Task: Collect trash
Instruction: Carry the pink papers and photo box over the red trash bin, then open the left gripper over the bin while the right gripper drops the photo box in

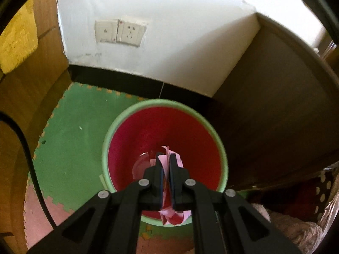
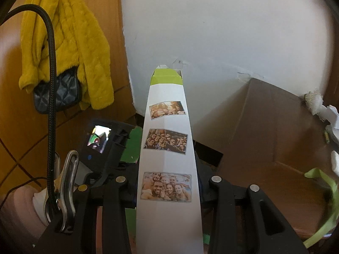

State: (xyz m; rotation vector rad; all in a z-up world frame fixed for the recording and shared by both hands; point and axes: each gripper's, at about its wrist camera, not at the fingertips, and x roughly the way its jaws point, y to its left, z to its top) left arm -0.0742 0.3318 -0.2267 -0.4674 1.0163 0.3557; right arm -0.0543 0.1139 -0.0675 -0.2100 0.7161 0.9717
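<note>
In the left wrist view my left gripper (image 1: 166, 157) is shut on a crumpled pink paper scrap (image 1: 164, 164). It points down into a bin (image 1: 118, 124) with a green rim and red inside. More pink paper hangs below the fingers, and pale scraps lie at the bin's bottom. In the right wrist view my right gripper (image 2: 168, 182) is shut on a long white carton (image 2: 167, 163) printed with group photos. The carton has a lime-green open end and juts forward, hiding the fingertips. The back of the left gripper's camera (image 2: 99, 144) shows low at the left.
The bin stands on green foam mats (image 1: 70, 137) in a corner, with a dark cabinet side (image 1: 264, 116) to its right. A wall socket (image 1: 120, 32) is above. A yellow jacket (image 2: 63, 42) and a dark bag (image 2: 57, 95) hang on a wooden door. A green ribbon (image 2: 326, 211) lies on the brown tabletop.
</note>
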